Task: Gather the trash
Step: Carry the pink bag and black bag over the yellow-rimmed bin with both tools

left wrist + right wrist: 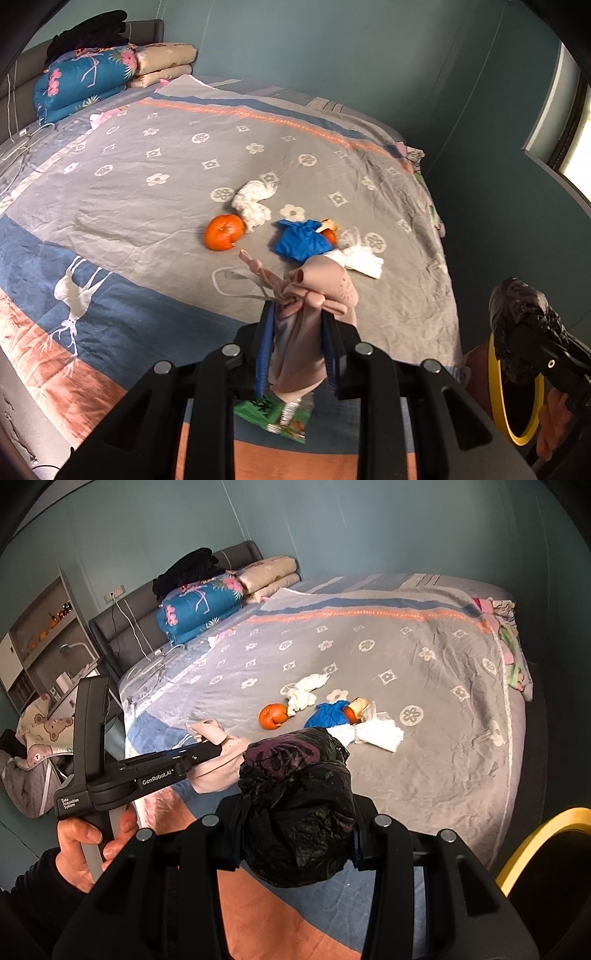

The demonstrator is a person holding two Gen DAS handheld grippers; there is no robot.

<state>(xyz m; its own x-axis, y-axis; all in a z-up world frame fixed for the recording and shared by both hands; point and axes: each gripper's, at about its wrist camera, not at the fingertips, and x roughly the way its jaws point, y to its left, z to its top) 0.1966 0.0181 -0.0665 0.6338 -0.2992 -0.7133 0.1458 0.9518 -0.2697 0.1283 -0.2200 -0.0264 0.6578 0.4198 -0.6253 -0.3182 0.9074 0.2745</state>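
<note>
My left gripper (298, 314) is shut on a knotted pink plastic bag (325, 284), held above the bed; it also shows in the right wrist view (218, 755). My right gripper (295, 812) is shut on a crumpled black plastic bag (295, 805), which shows in the left wrist view (517, 317) over a yellow-rimmed bin (495, 391). On the bedspread lie an orange peel (223, 232), a white tissue (253, 201), a blue wad (301, 240), another white tissue (364, 260) and a green wrapper (273, 413).
The bed (147, 166) fills both views, with folded quilts (85, 81) and pillows at its head. The yellow bin rim (543, 838) stands at the bed's near right corner. Shelves (40, 635) and a chair with clothes stand left of the bed.
</note>
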